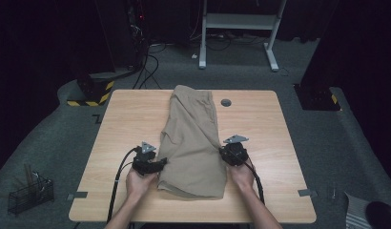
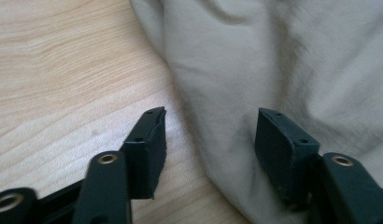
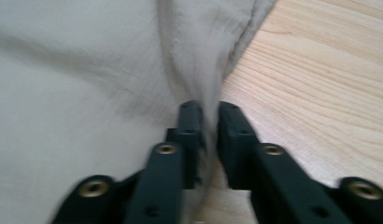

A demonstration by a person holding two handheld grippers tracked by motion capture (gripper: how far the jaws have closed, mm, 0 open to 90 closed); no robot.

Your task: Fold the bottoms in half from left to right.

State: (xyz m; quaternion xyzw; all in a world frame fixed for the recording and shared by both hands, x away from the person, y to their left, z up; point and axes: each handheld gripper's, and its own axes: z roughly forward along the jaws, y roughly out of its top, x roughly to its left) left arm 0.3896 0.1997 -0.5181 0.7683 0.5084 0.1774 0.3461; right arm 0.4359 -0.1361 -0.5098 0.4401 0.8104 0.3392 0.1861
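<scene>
My right tool (image 3: pixel 209 109) pinches the shorts (image 1: pixel 193 138) edge, left tool (image 2: pixel 210 135) gapes astride the other; clamp it before lifting together.

A light wooden bench (image 1: pixel 122 124) carries tan shorts (image 1: pixel 191 143) lying lengthwise down its middle. A small grey disc (image 1: pixel 225 102) sits just right of the shorts' far end, near the far edge.

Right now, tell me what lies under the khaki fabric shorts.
The khaki fabric shorts lie flat on the light wooden table, whose bare top shows around them. Whatever else may sit beneath the cloth is covered and cannot be seen.
</scene>
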